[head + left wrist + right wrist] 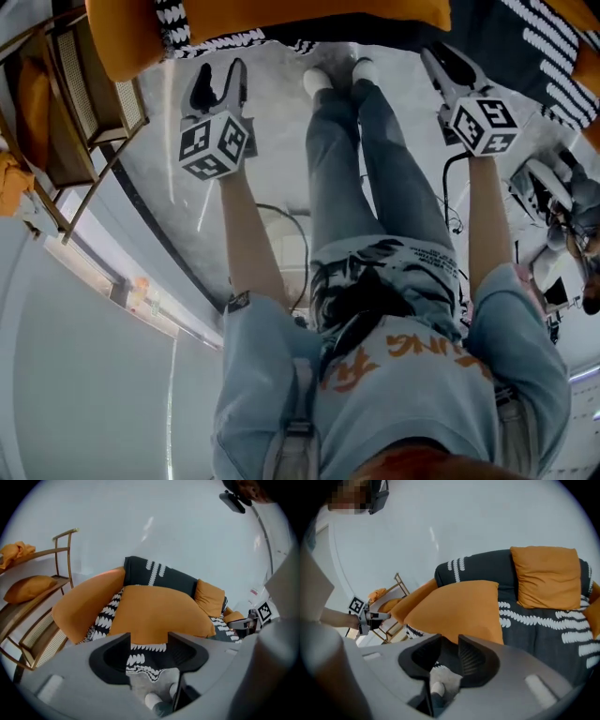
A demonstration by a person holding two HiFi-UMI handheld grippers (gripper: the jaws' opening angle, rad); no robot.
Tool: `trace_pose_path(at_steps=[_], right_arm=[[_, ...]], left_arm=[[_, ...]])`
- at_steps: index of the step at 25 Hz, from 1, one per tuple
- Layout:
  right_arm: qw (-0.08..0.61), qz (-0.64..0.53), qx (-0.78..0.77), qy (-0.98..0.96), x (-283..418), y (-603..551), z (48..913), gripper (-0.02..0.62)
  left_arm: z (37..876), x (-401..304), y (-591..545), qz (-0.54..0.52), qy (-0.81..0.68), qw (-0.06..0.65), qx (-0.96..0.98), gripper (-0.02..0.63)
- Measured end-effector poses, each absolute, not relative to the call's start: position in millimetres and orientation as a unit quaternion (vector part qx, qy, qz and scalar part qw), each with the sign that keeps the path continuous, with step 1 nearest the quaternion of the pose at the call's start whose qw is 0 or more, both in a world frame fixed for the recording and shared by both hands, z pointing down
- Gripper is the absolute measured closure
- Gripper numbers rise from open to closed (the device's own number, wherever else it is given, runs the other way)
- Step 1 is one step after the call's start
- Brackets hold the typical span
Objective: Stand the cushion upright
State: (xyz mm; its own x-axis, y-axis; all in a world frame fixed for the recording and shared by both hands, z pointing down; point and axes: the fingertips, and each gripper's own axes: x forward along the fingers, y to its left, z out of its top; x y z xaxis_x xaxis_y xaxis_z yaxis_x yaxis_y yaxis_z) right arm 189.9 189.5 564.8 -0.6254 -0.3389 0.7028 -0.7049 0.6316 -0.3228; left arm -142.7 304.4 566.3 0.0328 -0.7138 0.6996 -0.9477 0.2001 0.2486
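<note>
A large orange cushion (159,613) lies tilted across the seat of a dark sofa (164,576) with white patterning. In the right gripper view the same cushion (459,609) leans toward the left, and its edge (309,14) runs along the top of the head view. My left gripper (220,80) is short of the cushion's front edge, jaws open, nothing between them (149,641). My right gripper (450,66) hangs beside it to the right, jaws partly apart and empty (449,644). Neither gripper touches the cushion.
A second orange cushion (86,604) slumps at the sofa's left end. A third one (548,576) stands upright against the backrest on the right. A wooden shelf unit (37,588) with orange items stands left of the sofa. The person's legs and feet (337,75) are between the grippers.
</note>
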Motion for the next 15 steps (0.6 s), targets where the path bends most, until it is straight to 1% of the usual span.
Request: trace_pose_path(at_steps=[3,7,11,15], right_arm=[[0.345,0.274,0.306,-0.844,207.6,176.4,588.2,0.458],[0.407,0.233,0.302,-0.830,226.8,159.4,619.0,0.358],[0.469,0.181,0.285,-0.816,239.9,144.2,645.5,0.347],[0.512,0.158,0.269,-0.800,250.3,132.2,661.6,0.347]], left_arm=[[595.0,-146.5,304.0,0.201,-0.657,0.383,0.617,0.340],[623.3,-157.9,302.3,0.259,-0.639,0.383,0.615,0.321],[643.8,-172.2,293.6,0.308,-0.618,0.377,0.618,0.318],[665.8,-181.7,284.4,0.362,-0.588,0.368,0.622,0.305]])
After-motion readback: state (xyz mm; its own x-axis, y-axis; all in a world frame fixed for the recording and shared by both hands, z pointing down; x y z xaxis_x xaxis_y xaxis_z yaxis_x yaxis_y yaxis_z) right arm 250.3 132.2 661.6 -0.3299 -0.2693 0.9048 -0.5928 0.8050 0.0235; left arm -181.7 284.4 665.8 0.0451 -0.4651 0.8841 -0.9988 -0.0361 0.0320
